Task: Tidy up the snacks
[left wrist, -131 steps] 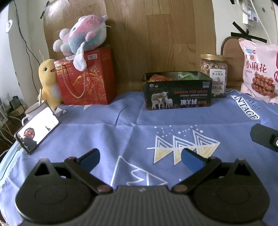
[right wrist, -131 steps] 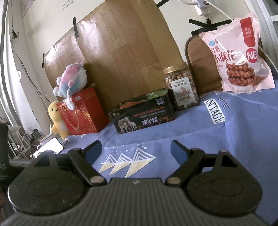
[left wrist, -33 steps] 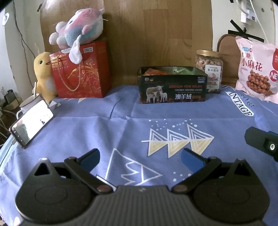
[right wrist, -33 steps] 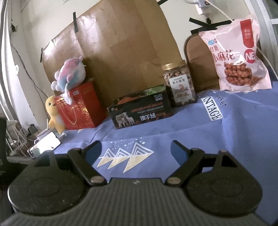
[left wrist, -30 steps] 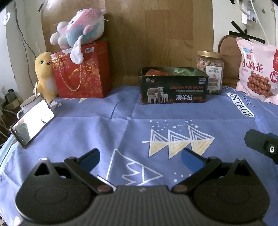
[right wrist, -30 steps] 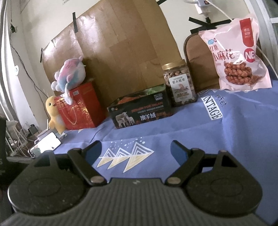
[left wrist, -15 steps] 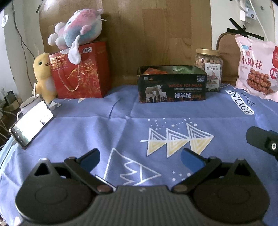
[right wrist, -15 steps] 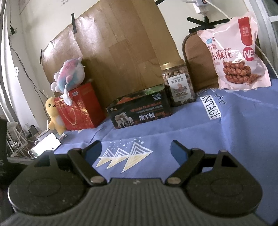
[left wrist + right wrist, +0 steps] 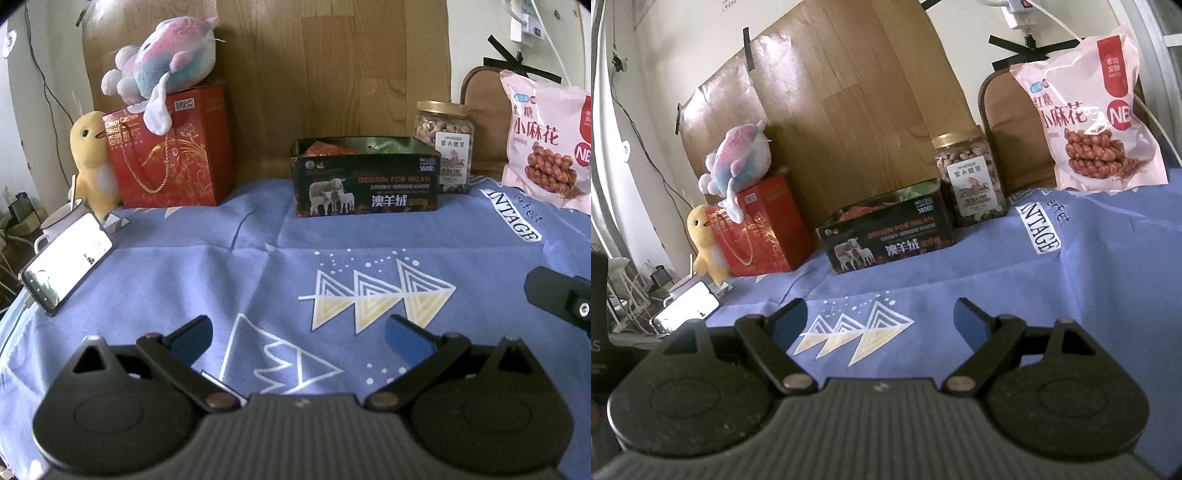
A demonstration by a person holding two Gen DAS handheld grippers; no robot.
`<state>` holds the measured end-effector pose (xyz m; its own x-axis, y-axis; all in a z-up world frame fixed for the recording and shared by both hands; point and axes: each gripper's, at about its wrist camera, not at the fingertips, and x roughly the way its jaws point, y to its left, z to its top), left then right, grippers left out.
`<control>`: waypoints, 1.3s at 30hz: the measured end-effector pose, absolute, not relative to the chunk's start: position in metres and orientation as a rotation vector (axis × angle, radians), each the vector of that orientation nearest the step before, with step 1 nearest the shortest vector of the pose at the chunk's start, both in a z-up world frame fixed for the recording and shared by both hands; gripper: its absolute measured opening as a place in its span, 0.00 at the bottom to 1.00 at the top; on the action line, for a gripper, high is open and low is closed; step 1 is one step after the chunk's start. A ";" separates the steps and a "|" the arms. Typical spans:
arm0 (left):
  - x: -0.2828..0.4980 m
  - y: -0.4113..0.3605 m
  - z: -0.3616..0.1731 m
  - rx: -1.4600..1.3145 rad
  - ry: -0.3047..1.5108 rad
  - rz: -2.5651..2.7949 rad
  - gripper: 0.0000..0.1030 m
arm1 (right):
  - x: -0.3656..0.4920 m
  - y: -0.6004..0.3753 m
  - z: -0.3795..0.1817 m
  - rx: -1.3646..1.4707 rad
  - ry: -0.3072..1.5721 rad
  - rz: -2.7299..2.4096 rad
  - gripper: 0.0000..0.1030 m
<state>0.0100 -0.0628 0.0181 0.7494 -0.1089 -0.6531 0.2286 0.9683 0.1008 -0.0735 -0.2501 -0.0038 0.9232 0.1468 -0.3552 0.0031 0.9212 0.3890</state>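
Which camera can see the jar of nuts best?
The right wrist view: there the whole jar of nuts shows, gold lid to base, beside the dark tin. In the left wrist view the jar is smaller, and the tin hides its lower left corner.

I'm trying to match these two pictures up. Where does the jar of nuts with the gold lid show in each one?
Left wrist view: the jar of nuts stands upper right, behind the right end of the dark sheep-print tin.
Right wrist view: the jar sits right of centre, beside that tin's right end.
Shared landmark: the pink snack bag, right of the jar.
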 end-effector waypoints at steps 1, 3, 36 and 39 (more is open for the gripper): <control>0.010 -0.063 0.018 0.179 0.702 -0.186 1.00 | -0.073 -0.250 -0.004 0.395 0.390 0.075 0.86; 0.009 -0.063 0.018 0.181 0.699 -0.185 1.00 | -0.073 -0.251 -0.005 0.398 0.390 0.074 0.86; 0.007 -0.064 0.021 0.191 0.694 -0.173 1.00 | -0.081 -0.255 -0.001 0.405 0.356 0.060 0.84; 0.006 -0.064 0.022 0.193 0.689 -0.166 1.00 | -0.084 -0.256 0.000 0.407 0.349 0.057 0.84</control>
